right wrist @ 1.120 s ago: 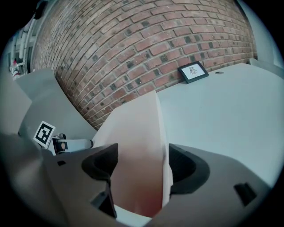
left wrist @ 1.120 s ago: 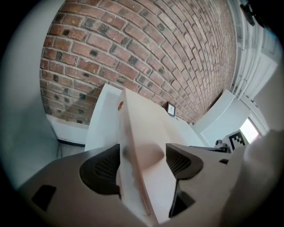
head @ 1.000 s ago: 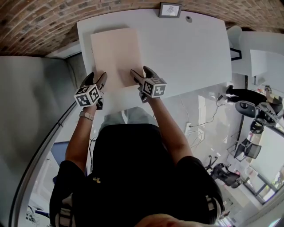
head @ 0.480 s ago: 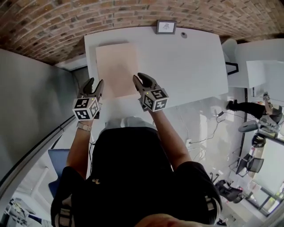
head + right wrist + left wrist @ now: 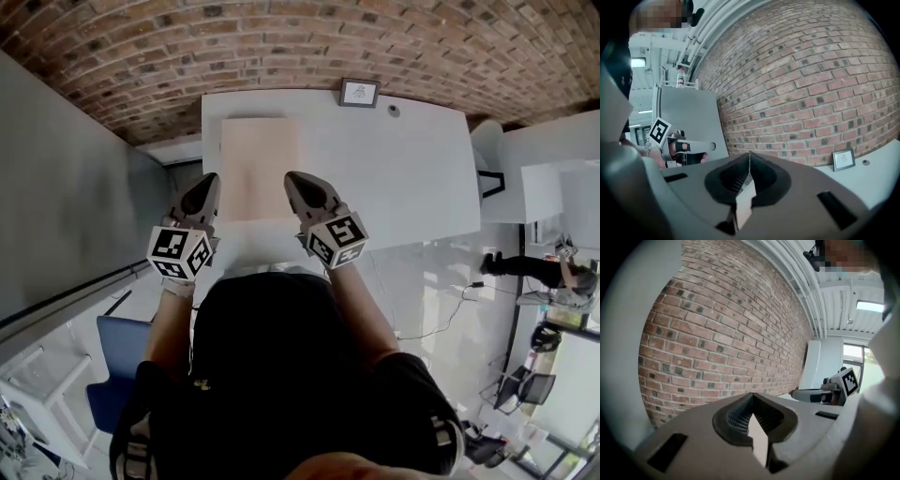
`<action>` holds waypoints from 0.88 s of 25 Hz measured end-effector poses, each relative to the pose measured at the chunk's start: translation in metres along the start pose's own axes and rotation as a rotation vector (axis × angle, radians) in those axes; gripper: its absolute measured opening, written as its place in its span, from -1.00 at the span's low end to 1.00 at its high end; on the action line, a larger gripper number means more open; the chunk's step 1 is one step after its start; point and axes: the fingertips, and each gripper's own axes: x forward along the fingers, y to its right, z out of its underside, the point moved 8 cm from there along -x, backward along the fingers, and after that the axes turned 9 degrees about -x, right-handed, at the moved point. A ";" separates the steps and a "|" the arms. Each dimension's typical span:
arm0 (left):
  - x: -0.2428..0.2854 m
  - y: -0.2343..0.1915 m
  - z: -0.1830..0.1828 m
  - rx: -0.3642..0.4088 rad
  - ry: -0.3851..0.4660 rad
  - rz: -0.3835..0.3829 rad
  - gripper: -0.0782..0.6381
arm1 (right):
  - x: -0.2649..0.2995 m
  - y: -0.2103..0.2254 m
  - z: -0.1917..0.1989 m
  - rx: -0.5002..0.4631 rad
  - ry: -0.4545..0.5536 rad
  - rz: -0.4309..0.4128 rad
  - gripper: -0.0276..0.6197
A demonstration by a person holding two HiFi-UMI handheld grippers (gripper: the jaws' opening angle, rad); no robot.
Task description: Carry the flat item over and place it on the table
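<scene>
Flat item [image 5: 260, 164] is seen on table [image 5: 412, 169]; left gripper [image 5: 207, 180] and right gripper [image 5: 292, 178] are held level, jaws closed, empty (square-marker cubes).

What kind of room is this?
Probably an office or a workshop room. There is a brick wall, a white table with a small framed picture on it, and an office chair farther off.

Pale beige sheet [image 5: 260, 167] lies flat on white table [image 5: 403, 178]

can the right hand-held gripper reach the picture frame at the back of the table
Probably: only open table surface lies between the right hand-held gripper and the picture frame.
</scene>
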 end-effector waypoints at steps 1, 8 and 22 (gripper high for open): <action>-0.005 0.004 -0.005 0.010 0.006 0.008 -0.77 | -0.003 -0.003 -0.009 -0.010 0.019 -0.010 -0.88; -0.037 0.025 -0.033 0.064 0.075 0.003 -0.77 | -0.027 -0.015 -0.057 -0.078 0.097 -0.068 -0.88; -0.066 0.037 -0.042 0.062 0.147 -0.019 -0.77 | -0.026 -0.028 -0.065 -0.128 0.105 -0.136 -0.88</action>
